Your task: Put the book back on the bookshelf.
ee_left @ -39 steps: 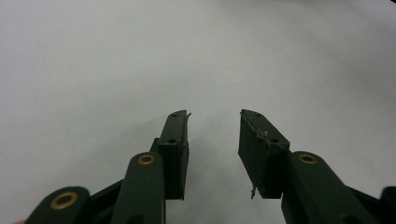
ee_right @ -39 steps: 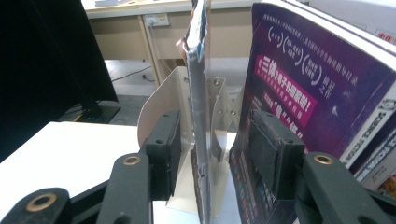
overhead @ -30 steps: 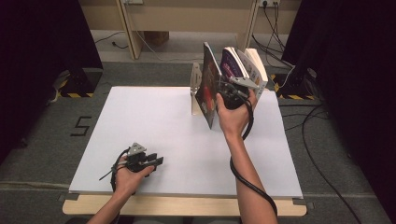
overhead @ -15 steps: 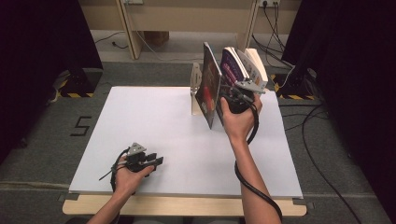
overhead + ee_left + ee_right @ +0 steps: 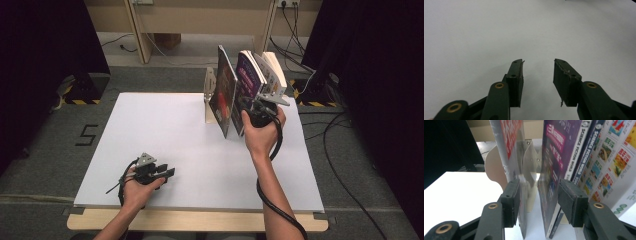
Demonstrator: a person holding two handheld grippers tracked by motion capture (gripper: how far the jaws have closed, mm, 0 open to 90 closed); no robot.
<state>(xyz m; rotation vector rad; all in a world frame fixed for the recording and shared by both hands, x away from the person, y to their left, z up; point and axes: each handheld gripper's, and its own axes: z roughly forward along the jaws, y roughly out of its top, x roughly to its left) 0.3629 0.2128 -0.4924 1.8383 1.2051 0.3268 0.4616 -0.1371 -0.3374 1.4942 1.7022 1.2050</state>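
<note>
Several books and magazines stand in a row against a pale wooden bookend (image 5: 210,95) at the table's far side. A dark book with a red cover (image 5: 225,97) is leftmost, then a purple one (image 5: 248,75), then white magazines (image 5: 272,75). My right gripper (image 5: 255,112) is held up at their near edges. In the right gripper view it (image 5: 537,192) is open, its jaws straddling the red-covered book (image 5: 509,142) and the purple book (image 5: 554,152). My left gripper (image 5: 167,172) rests low at the near left of the table, open (image 5: 537,61) and holding nothing.
The white table top (image 5: 165,130) is bare around the left gripper. More spines (image 5: 584,147) and a colourful magazine (image 5: 616,157) lean to the right of the purple book. Cables and dark curtains lie beyond the table's edges.
My right hand has shifted slightly to the right at the books' near edges. The left gripper has stayed put.
</note>
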